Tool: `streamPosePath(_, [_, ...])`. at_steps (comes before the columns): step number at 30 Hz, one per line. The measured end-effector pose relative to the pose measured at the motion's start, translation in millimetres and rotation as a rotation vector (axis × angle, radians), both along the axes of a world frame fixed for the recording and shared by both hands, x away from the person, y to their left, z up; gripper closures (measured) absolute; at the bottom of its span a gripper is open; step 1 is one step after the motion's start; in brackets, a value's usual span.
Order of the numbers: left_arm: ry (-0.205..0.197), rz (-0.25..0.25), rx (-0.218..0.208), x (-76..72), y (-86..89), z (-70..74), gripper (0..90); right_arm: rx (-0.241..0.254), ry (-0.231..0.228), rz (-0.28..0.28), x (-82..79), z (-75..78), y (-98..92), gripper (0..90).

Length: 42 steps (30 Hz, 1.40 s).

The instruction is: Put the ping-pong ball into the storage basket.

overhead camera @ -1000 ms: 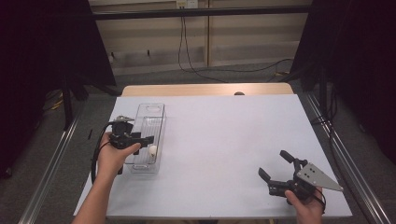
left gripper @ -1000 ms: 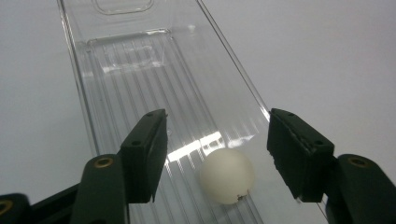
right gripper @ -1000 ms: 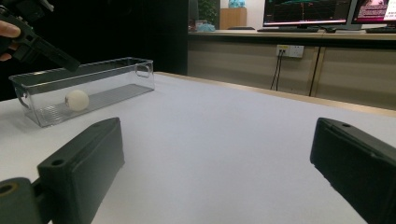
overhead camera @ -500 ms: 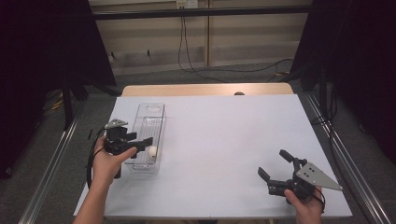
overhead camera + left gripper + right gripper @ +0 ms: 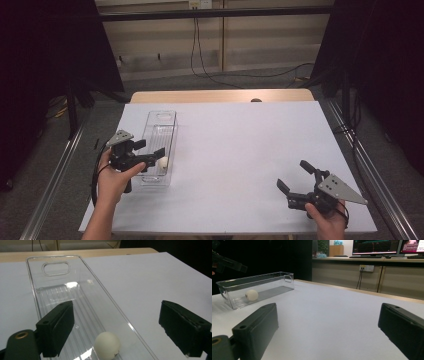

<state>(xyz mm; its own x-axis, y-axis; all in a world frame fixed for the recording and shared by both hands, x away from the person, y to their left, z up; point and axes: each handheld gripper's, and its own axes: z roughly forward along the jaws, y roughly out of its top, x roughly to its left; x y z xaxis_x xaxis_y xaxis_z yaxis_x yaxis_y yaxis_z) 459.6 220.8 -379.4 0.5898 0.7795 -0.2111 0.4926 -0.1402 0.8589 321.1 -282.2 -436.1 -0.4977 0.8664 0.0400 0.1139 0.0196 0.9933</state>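
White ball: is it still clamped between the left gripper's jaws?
No, the white ball lies loose in the clear bin below the open left gripper.

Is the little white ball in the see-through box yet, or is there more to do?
Done: the ball lies on the floor of the clear box. In hand: the left tongs have just been opening above it, nothing between them. Left: pull that hand away. The right tongs rest open and empty on the table.

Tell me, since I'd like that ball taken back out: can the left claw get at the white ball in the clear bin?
Probably yes. The left claw hangs open just above the white ball, its jaws having just been opening, and the clear bin has no lid.
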Motion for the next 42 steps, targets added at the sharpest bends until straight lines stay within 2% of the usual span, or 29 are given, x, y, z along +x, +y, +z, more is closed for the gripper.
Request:
streamPosePath(6, [-0.034,0.0,-0.042,-5.8,2.8,1.6,11.4,0.003,-0.003,-0.002,-0.2,0.0,0.1,2.4])
streamPosePath(7, [-0.038,0.004,-0.031,-6.7,3.6,1.4,11.1,0.005,-0.002,-0.003,-0.1,0.0,0.1,2.3])
streamPosePath(11, [-0.046,-0.002,-0.048,-10.7,6.3,-0.9,10.1,0.003,-0.002,-0.002,-0.2,0.1,-0.1,2.4])
streamPosePath(16, [-0.062,-0.004,-0.04,-15.7,8.6,-2.9,9.0,0.005,0.0,-0.006,-0.3,0.1,0.3,2.3])
streamPosePath(23, [-0.086,-0.02,-0.06,-20.5,12.0,-4.1,7.3,0.002,-0.001,-0.005,-0.3,0.1,0.2,2.3])
streamPosePath(32, [-0.095,-0.015,-0.057,-26.9,15.6,-10.2,6.5,-0.002,-0.002,0.002,-0.5,0.0,-0.1,2.3])
streamPosePath(36, [-0.101,-0.028,-0.057,-30.3,16.8,-11.8,6.2,0.001,-0.003,-0.001,-0.2,-0.3,0.2,2.3])
streamPosePath(42, [-0.133,-0.025,-0.059,-36.4,20.0,-15.0,5.9,0.002,-0.001,0.0,-0.4,-0.2,0.4,2.2])
